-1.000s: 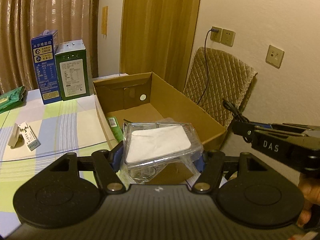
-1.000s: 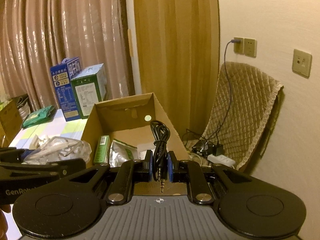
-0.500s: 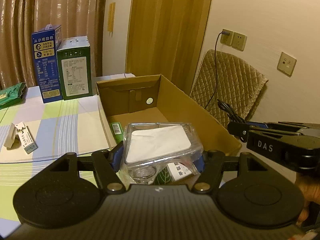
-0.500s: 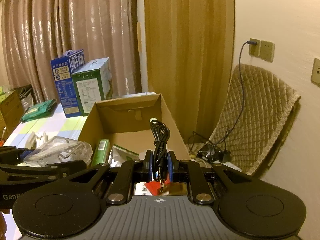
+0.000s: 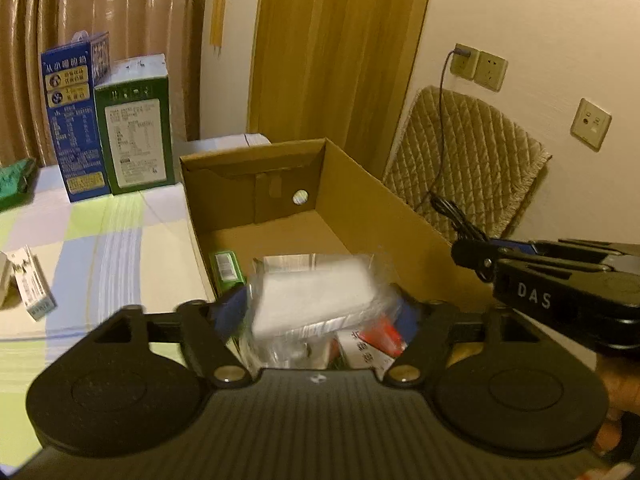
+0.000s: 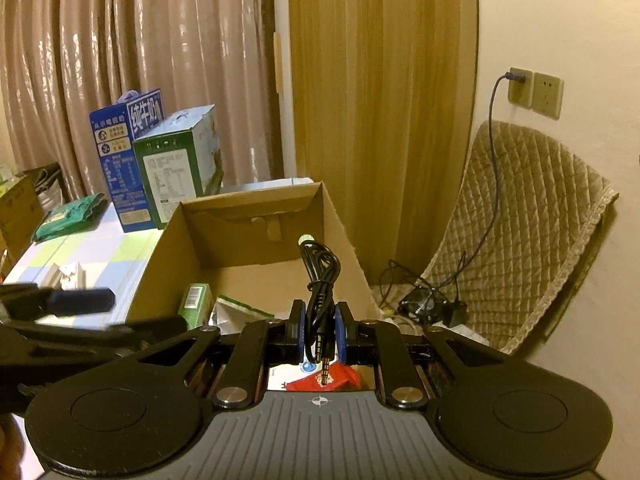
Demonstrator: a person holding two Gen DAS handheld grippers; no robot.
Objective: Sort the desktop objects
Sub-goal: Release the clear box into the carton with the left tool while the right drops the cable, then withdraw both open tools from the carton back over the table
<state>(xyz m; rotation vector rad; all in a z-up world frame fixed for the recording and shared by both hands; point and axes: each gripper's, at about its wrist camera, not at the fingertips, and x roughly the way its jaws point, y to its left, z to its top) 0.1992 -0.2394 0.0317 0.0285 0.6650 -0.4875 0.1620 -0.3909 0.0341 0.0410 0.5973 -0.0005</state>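
The left tongs (image 5: 320, 312) have just been opening, and the clear plastic bag (image 5: 316, 300) with a white pad inside sits blurred between the spread tips, over the near end of the cardboard box (image 5: 360, 204). The right tongs (image 6: 320, 332) are pressed tight on a coiled black audio cable (image 6: 320, 276), held above the same box. Down in the box lie a red and white packet (image 5: 372, 344), a green packet (image 5: 226, 270) by the left wall and a white pouch (image 6: 236, 312). Its far end is bare. Farther back on the tabletop (image 5: 100, 248) stand a blue carton (image 5: 76, 120) and a green carton (image 5: 134, 124).
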